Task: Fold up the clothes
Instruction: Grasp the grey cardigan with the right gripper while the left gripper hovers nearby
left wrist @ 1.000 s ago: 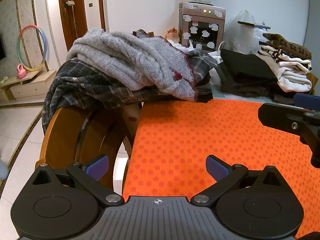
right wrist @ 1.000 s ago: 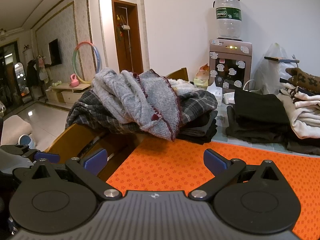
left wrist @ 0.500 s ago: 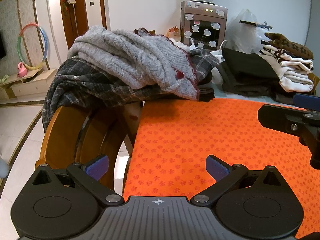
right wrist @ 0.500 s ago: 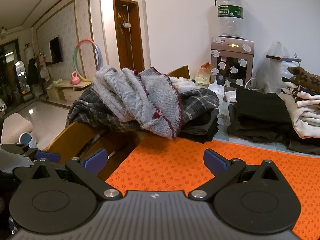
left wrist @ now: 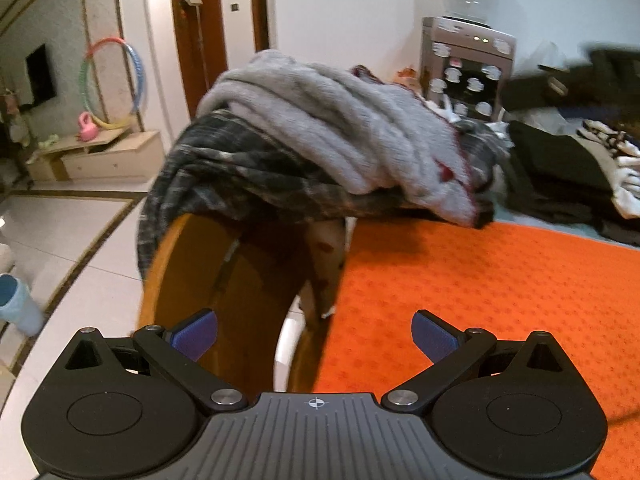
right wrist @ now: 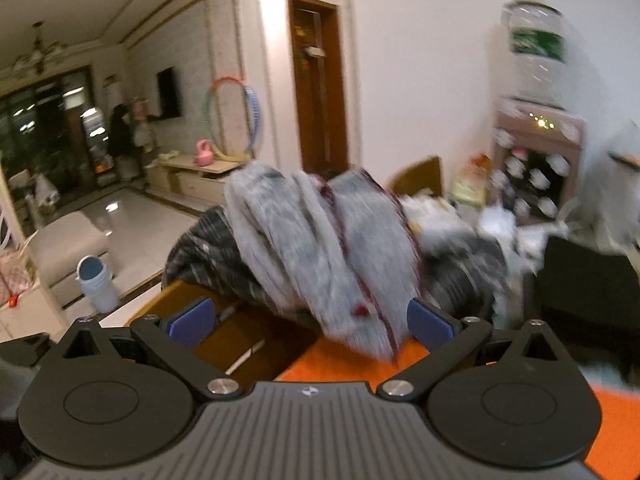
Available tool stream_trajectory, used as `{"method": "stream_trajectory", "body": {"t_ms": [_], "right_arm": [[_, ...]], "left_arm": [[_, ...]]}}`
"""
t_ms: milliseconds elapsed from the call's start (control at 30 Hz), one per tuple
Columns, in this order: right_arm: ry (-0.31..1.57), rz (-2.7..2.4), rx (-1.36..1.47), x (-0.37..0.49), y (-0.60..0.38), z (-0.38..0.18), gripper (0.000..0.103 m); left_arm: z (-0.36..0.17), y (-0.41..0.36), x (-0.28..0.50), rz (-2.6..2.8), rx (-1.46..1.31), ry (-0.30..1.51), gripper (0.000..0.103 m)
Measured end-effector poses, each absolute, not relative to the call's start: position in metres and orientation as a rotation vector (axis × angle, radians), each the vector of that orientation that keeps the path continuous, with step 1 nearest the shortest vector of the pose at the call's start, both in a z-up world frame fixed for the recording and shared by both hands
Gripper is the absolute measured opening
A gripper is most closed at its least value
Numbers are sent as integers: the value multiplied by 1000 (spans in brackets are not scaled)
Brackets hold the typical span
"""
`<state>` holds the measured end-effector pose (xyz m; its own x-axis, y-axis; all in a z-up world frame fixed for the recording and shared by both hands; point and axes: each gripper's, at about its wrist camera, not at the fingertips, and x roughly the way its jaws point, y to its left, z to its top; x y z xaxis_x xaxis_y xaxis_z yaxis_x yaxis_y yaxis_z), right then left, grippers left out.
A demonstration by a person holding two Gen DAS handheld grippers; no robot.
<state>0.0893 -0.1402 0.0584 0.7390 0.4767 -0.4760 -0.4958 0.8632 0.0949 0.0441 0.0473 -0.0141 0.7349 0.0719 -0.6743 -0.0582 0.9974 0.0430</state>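
Note:
A grey knit sweater with dark red trim [left wrist: 352, 136] [right wrist: 332, 248] lies on top of a dark plaid garment [left wrist: 224, 176] [right wrist: 204, 256], heaped over a wooden chair back [left wrist: 200, 280] beside the orange mat [left wrist: 500, 292]. My left gripper [left wrist: 314, 336] is open and empty, low over the mat's left edge, short of the heap. Close in front of the sweater's hanging end, my right gripper [right wrist: 310, 320] is open with nothing between its fingers. The right wrist view is blurred.
Folded dark clothes [left wrist: 560, 164] and a light folded stack [left wrist: 624, 168] sit at the back right of the table. A water dispenser [left wrist: 466, 60] stands behind. A blue-lidded bin [right wrist: 96, 280] stands on the tiled floor at left.
Both grippers have moved towards the clothes heap. The right one has risen and closed in on the grey sweater. The left view has swung left, and the right gripper has left its right edge.

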Motion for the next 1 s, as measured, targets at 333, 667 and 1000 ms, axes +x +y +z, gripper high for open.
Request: {"method": "stream_trajectory", "body": {"t_ms": [333, 667, 1000], "right_arm": [[489, 664, -89, 191, -65, 57, 103], [554, 630, -179, 271, -10, 15, 103], [636, 651, -57, 310, -19, -9, 22]], "left_arm": [[-28, 67, 48, 129, -3, 758, 103], [-42, 81, 54, 180, -20, 794, 103], [-43, 89, 60, 218, -30, 808, 103]]}}
